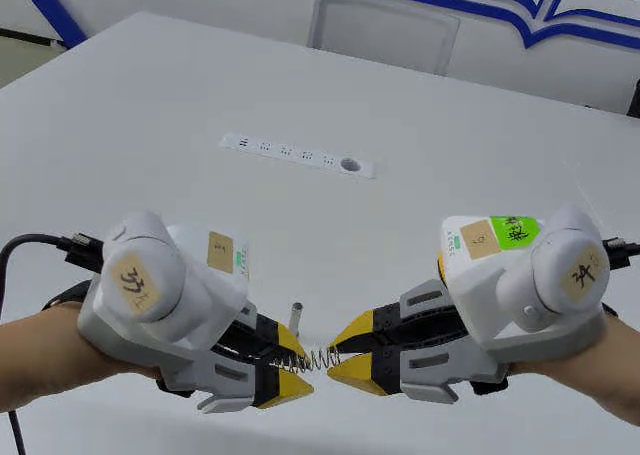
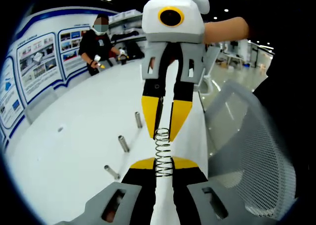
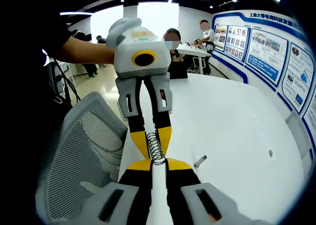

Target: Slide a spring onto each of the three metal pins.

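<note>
Left tongs (image 1: 283,367) and right tongs (image 1: 346,352) each pinch one end of the spring (image 1: 311,358) above the table's (image 1: 200,225) near edge; ideally one releases while the other aligns its open end over the pin (image 1: 296,315) just behind.

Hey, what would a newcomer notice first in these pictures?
A small spring spans the gap between the left gripper and the right gripper, each pinching one end, low in the head view. In the left gripper view, three metal pins stand nearby on the white table.
</note>
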